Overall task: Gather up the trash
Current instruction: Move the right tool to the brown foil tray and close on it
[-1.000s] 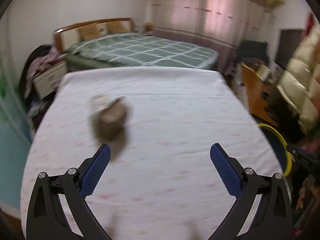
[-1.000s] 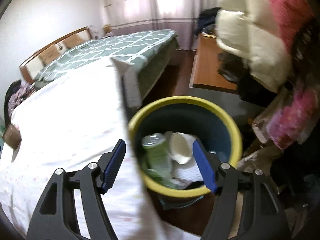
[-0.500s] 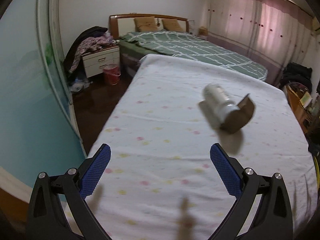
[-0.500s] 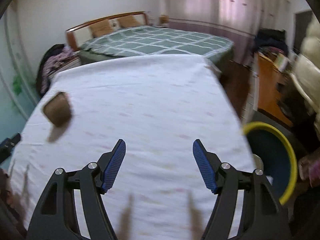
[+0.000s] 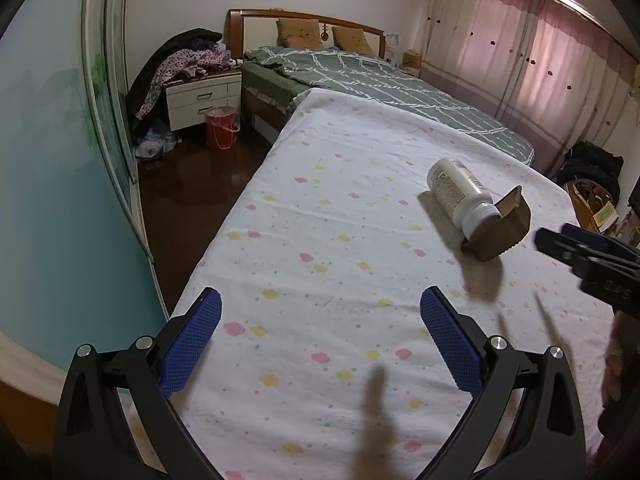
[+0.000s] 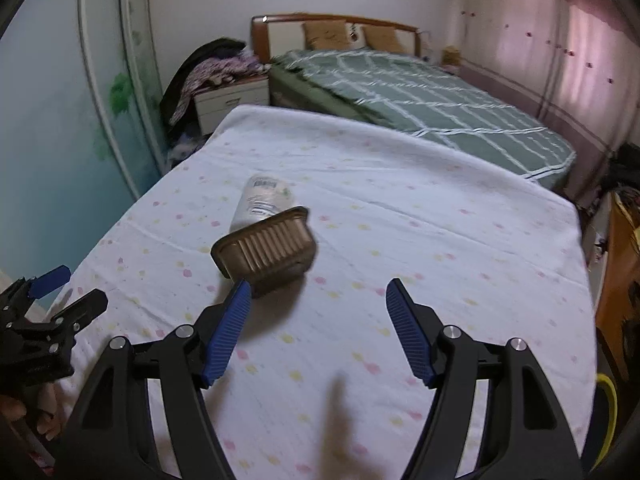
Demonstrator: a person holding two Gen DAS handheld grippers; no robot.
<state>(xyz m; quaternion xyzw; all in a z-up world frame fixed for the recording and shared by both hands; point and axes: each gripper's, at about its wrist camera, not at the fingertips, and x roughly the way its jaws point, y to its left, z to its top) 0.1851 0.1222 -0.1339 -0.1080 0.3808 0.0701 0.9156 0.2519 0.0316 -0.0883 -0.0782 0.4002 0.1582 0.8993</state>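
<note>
White plastic bottle (image 5: 459, 193), lying on side on white spotted bed sheet (image 5: 320, 240); printed label, text illegible. Brown ridged tray (image 6: 266, 249) tilted against bottle cap end, touching. Left claw (image 5: 318, 336) wide, empty, hovering over sheet. Right claw (image 6: 318, 328) wide, empty, near tray. Yellow-rimmed bin (image 6: 606, 412) at bedside.

White bottle (image 5: 458, 193) label has print, too small/blurred to read.
</note>
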